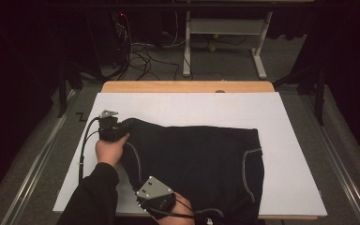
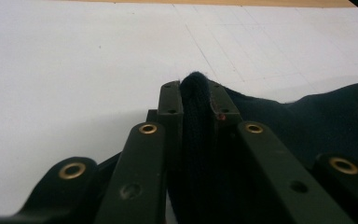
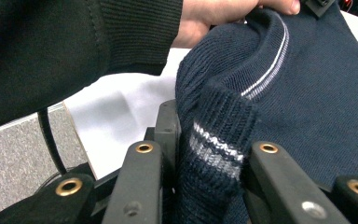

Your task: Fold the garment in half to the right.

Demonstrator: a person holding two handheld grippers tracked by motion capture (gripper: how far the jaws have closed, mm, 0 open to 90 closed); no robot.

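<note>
A dark navy knitted sweater (image 1: pixel 197 159) with thin white stripes lies spread over the white board (image 1: pixel 286 122). My left gripper (image 1: pixel 114 126) sits at the sweater's far left corner and is shut on a fold of its fabric (image 2: pixel 195 116), which bulges up between the jaws. My right gripper (image 1: pixel 155 197) is at the near edge, shut on the ribbed, white-striped hem (image 3: pixel 212 149). In the right gripper view the sweater (image 3: pixel 307 93) rises away to the person's left hand (image 3: pixel 214 18), which holds the other gripper at the top edge.
The white board rests on a wooden table (image 1: pixel 187 86). Bare board (image 2: pixel 74 70) stretches to the left and far side of the sweater. Beyond the table stand a desk frame (image 1: pixel 225 37) and floor cables (image 1: pixel 140 56). A dark sleeve (image 3: pixel 65 51) fills the upper left of the right gripper view.
</note>
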